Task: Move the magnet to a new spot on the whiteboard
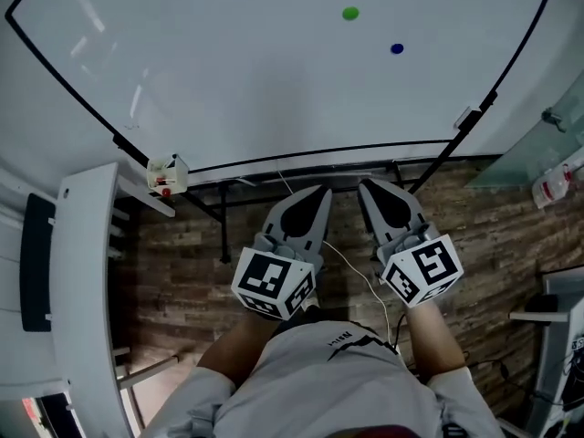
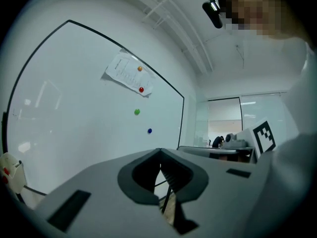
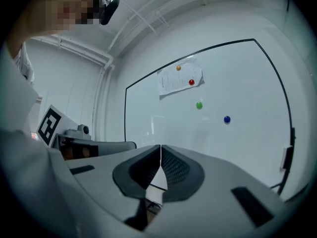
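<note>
The whiteboard (image 1: 255,71) stands in front of me with a green magnet (image 1: 350,13) and a blue magnet (image 1: 397,49) stuck on its right part. Both show again in the left gripper view, green magnet (image 2: 137,112) and blue magnet (image 2: 149,131), and in the right gripper view, green magnet (image 3: 199,105) and blue magnet (image 3: 227,119). A sheet of paper (image 3: 179,77) hangs higher up under an orange magnet (image 3: 179,68) and a red magnet (image 3: 191,82). My left gripper (image 1: 318,192) and right gripper (image 1: 368,188) are held low, below the board's bottom edge, both shut and empty.
A small holder with markers (image 1: 167,173) hangs at the board's lower left corner. The board's black frame legs (image 1: 222,222) stand on a wood-pattern floor. A white desk (image 1: 82,272) is at my left, and a glass wall (image 1: 538,144) at the right.
</note>
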The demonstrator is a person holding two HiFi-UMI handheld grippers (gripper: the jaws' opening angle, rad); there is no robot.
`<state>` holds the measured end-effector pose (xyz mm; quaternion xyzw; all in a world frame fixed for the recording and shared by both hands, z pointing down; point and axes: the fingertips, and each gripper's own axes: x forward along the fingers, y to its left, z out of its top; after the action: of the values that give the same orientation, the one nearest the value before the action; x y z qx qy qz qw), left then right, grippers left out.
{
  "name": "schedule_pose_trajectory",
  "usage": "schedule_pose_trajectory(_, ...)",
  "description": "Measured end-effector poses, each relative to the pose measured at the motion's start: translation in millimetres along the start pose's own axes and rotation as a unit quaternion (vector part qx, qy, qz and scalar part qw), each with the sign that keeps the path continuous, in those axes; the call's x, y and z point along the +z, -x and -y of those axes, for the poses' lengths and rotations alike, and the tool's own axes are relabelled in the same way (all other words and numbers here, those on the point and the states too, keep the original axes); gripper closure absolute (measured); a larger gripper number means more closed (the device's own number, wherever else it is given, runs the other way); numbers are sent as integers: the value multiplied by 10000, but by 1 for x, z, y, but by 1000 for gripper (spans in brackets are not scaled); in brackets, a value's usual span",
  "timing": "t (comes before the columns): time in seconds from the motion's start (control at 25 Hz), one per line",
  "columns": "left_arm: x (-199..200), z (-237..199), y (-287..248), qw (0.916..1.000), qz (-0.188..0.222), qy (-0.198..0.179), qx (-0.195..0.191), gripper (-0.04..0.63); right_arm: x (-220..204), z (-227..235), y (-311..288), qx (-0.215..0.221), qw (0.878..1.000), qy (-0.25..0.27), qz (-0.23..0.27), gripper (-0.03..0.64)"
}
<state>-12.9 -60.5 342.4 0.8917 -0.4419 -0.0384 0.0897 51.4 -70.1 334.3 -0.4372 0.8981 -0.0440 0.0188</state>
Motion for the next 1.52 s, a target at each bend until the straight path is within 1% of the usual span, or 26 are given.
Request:
schedule_pose_trajectory(0.12,5,-19,-22,9998,12,-65,-171,583,2,19,-24,-258,9996,52,30,601)
schedule_pose_trajectory(0.28,8,-37,-48,9996,0,23,-297,583,6,52,-44,-607,9980,190,16,601)
schedule_pose_trajectory(0.4,8,-46,-69,9994,-20,54,-339,583,14,85,-58,-890,9952,410,40,600)
schedule_pose_trajectory(0.64,14,-70,-112,9998,6,7,-201,583,22,156,-94,-1349,9859,983,114,597)
schedule_pose_trajectory(0.76,17,-75,-132,9999,-2,-25,-136,583,30,195,-111,-1592,9779,1349,107,567)
schedule_pose_trajectory(0.92,18,-82,-157,10000,-22,19,-23,583,40,230,-136,-1709,9679,1842,28,518)
schedule_pose_trajectory(1.04,19,-86,-173,10000,-19,23,38,583,47,248,-149,-1848,9564,2263,-8,497)
schedule_pose_trajectory(1.32,20,-95,-199,9999,-9,3,134,583,54,262,-170,-2001,9363,2885,6,480)
schedule_pose_trajectory(1.4,20,-97,-204,9999,-12,1,154,583,56,265,-174,-1992,9359,2906,-18,480)
schedule_pose_trajectory(1.52,21,-100,-209,9998,-8,2,196,583,57,270,-176,-1963,9386,2837,47,480)
